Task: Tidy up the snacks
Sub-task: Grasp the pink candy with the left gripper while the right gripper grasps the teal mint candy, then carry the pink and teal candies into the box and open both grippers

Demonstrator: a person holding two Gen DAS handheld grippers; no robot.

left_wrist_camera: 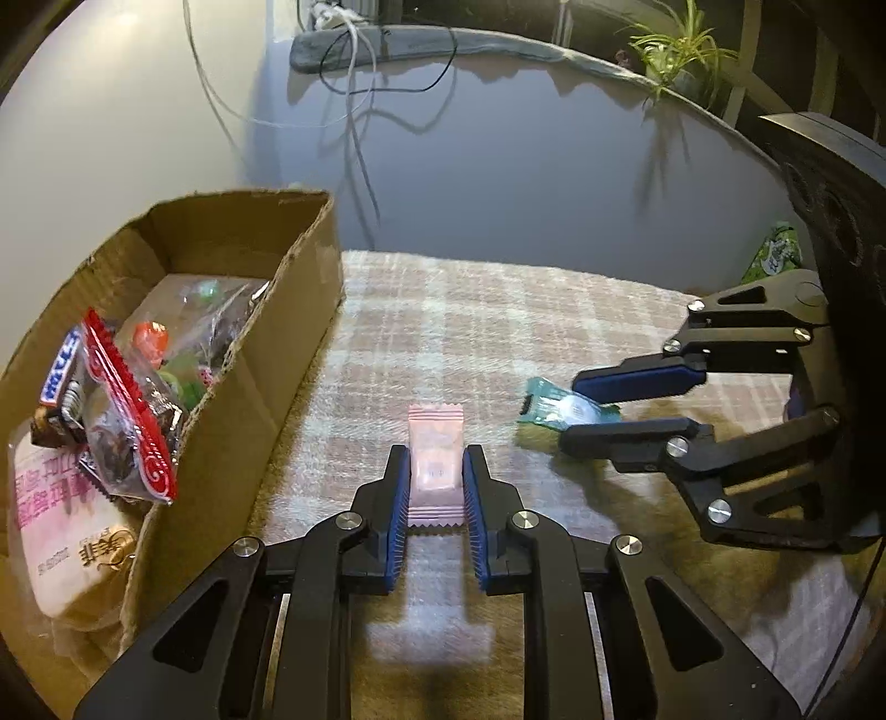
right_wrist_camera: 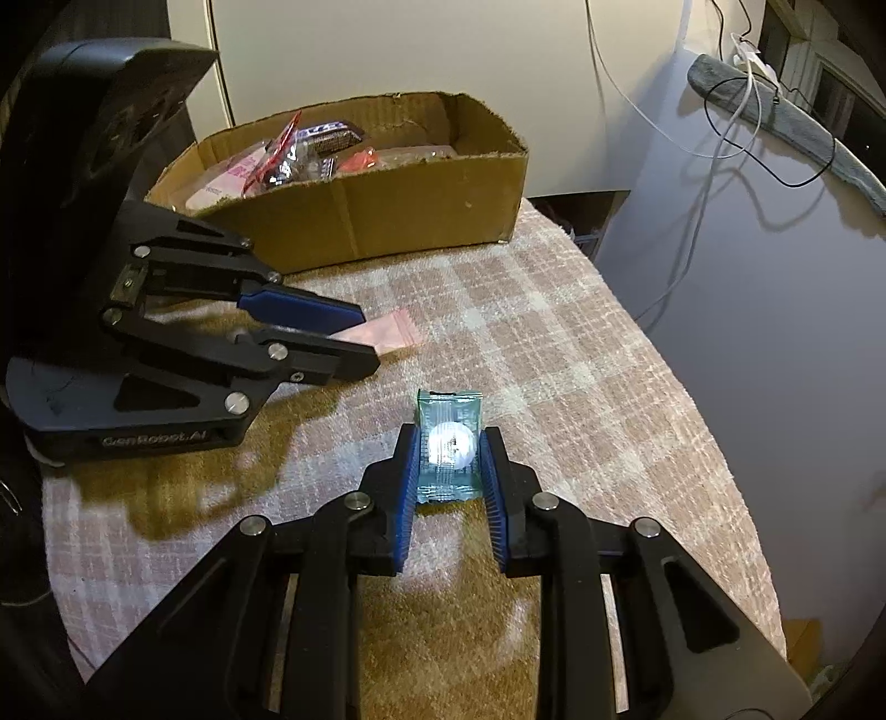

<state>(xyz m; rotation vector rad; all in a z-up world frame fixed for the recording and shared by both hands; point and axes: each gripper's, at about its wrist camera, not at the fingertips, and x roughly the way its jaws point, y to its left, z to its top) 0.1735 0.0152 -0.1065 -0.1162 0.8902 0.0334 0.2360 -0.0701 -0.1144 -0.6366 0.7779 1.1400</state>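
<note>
Over at the left of the left wrist view sits a cardboard box (left_wrist_camera: pixel 232 310), open at the top and already holding a heap of wrapped snacks: a red-edged clear packet (left_wrist_camera: pixel 130 412), a pale bun in a pink-printed wrapper (left_wrist_camera: pixel 61 515), and some clear bags further back. The box stands on a plaid cloth (left_wrist_camera: pixel 498 332) that covers the near part of the counter (left_wrist_camera: pixel 554 166), whose bare glossy top stretches away behind it.

Low in the middle of that frame, the left tool (left_wrist_camera: pixel 436 471) is pinching a small pink candy wrapper (left_wrist_camera: pixel 434 459); its blue pads press on both long sides of the sweet, which lies on the cloth just right of the box's wall. To the right, the right tool (left_wrist_camera: pixel 570 412) comes in from the frame's edge and is clamped on a teal candy wrapper (left_wrist_camera: pixel 554 407), also down at the cloth. A green packet (left_wrist_camera: pixel 772 252) lies further back at the right edge, partly hidden behind that tool's body.

From the right wrist view, the left tool (right_wrist_camera: pixel 368 335) shows at the left with the pink wrapper's end sticking out past its fingers, the box at upper centre, and the teal sweet squeezed between the right tool's pads at lower centre. Cables (left_wrist_camera: pixel 354 72) and a potted plant (left_wrist_camera: pixel 678 50) sit at the counter's far edge.
</note>
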